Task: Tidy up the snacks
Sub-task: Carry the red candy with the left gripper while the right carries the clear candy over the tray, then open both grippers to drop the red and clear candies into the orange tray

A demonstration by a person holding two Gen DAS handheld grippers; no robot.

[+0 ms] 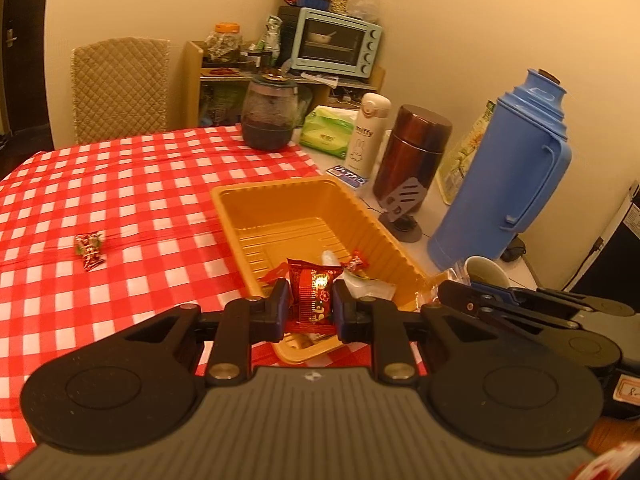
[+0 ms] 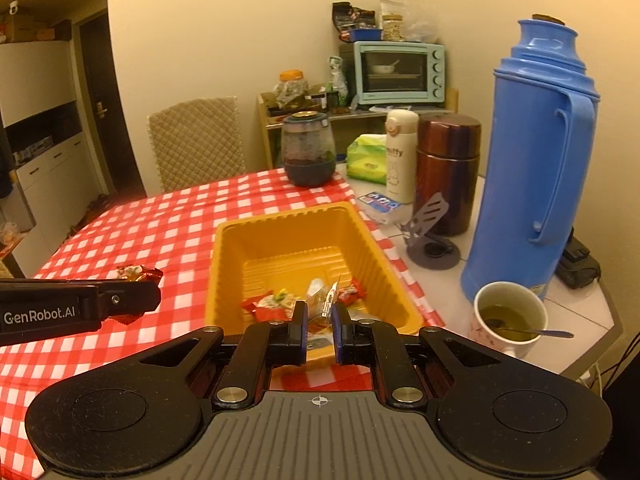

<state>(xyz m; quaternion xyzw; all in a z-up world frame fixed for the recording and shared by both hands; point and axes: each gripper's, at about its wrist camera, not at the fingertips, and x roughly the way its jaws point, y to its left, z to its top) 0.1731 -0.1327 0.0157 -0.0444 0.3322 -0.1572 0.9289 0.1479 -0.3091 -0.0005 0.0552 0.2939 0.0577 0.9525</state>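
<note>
In the left wrist view my left gripper is shut on a red snack packet, held over the near end of the orange plastic tray. My right gripper is shut on a small clear-wrapped snack, also above the tray's near end. Several wrapped snacks lie on the tray floor. One loose candy rests on the red checked tablecloth, left of the tray. Each gripper shows in the other's view, the right gripper beside the tray's right corner and the left gripper to the tray's left.
Right of the tray stand a blue thermos, a cup of tea with a spoon, a brown canister, a white bottle and a grey phone stand. A dark glass jar, a tissue pack and a chair are at the far side.
</note>
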